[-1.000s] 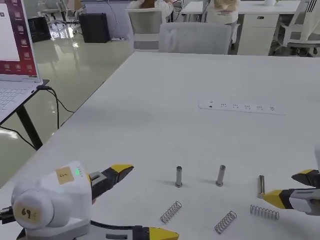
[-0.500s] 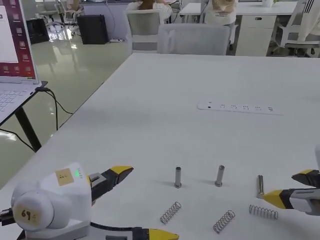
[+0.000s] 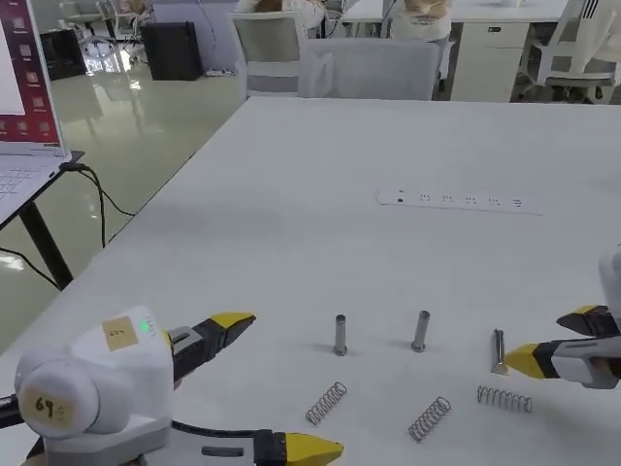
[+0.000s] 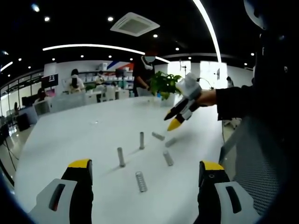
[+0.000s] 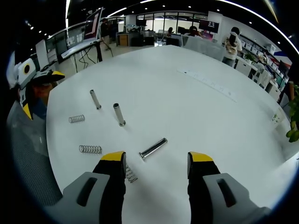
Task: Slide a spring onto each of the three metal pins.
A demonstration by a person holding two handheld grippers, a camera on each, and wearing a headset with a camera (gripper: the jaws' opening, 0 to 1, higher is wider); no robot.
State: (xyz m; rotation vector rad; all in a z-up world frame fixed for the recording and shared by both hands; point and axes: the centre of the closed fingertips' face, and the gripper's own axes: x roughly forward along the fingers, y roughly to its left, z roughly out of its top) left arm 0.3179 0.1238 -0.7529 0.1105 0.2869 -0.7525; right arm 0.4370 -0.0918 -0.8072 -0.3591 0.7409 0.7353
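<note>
Two metal pins (image 3: 340, 335) (image 3: 420, 331) stand upright on the white table (image 3: 291, 223). A third pin (image 3: 498, 349) (image 5: 153, 148) lies on its side just ahead of my right gripper (image 3: 550, 338) (image 5: 156, 161), whose jaws are open and empty on either side of it. Three springs lie loose in front of the pins (image 3: 326, 403) (image 3: 429, 418) (image 3: 504, 399). My left gripper (image 3: 277, 388) (image 4: 146, 165) is open and empty at the near left, facing the pins (image 4: 121, 157) (image 4: 141, 140) and the nearest spring (image 4: 140, 181).
A white power strip (image 3: 456, 201) lies further back on the table. The table's left edge drops to the floor, where a laptop (image 3: 19, 97) sits on a stand with a cable. Chairs (image 3: 369, 68) stand at the far edge.
The head camera has tilted a little. My right gripper has crept slightly nearer the lying pin. Pins and springs have not moved.
</note>
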